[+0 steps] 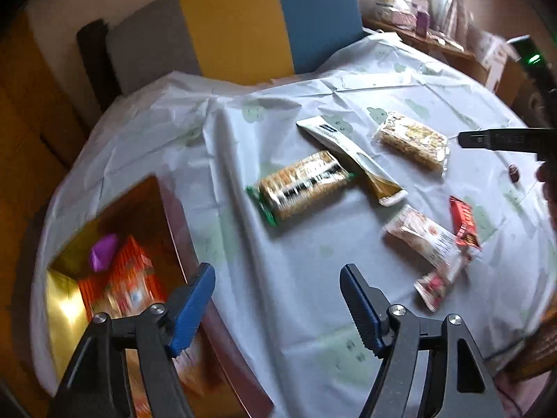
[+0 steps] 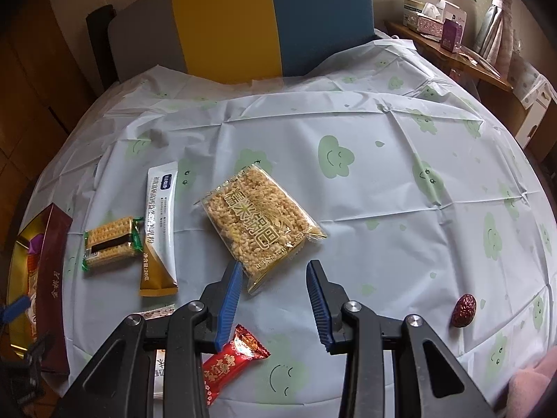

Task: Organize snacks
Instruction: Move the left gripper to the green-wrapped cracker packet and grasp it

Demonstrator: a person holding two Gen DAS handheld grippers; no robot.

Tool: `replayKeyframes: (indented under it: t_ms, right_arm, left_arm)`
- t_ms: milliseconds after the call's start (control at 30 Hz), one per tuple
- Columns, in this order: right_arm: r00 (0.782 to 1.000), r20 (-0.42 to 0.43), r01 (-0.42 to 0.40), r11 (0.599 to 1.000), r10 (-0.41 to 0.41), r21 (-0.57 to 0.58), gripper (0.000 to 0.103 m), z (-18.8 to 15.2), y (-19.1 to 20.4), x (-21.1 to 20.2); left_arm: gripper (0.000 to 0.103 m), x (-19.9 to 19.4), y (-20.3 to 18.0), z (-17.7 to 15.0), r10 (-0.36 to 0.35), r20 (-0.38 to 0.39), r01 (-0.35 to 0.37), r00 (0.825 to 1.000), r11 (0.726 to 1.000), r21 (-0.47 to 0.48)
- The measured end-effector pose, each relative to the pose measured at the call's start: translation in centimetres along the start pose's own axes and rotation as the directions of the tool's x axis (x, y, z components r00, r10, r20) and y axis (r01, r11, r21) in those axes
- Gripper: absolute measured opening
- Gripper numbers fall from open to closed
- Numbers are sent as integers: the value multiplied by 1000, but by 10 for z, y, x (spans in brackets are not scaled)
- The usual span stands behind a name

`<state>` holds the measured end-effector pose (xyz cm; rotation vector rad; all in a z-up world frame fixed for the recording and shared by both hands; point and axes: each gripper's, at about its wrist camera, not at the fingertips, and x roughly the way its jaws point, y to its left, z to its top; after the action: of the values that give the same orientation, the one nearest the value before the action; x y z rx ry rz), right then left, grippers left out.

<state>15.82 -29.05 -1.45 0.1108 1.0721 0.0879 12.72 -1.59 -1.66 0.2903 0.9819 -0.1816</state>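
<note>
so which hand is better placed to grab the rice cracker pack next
Right. The right tool hovers open just short of the rice cracker pack, nothing between its fingers. The left tool sits over by the box.

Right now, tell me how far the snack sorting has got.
Done: an orange packet and a purple sweet lie in the gold-lined box. In hand: nothing; the left gripper and right gripper are both open and empty. Left on the tablecloth: cracker pack, powder sachet, rice crisp pack, red candy, red date, and a white-and-pink wrapper.
</note>
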Motion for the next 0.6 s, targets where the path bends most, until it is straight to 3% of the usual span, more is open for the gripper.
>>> replayKeyframes:
  t_ms: [267, 433, 600]
  right_arm:
    - [1000, 7, -11, 1000, 11, -11, 39, 1, 4, -3]
    - [1000, 11, -21, 1000, 21, -7, 39, 1, 3, -5]
    - [999, 15, -35, 999, 35, 0, 39, 3, 3, -6]
  left_arm:
    - [75, 38, -12, 43, -25, -30, 30, 999, 981, 192]
    - [75, 63, -29, 59, -32, -71, 54, 997, 941, 334]
    - [75, 89, -31, 74, -40, -117, 81, 992, 925, 372]
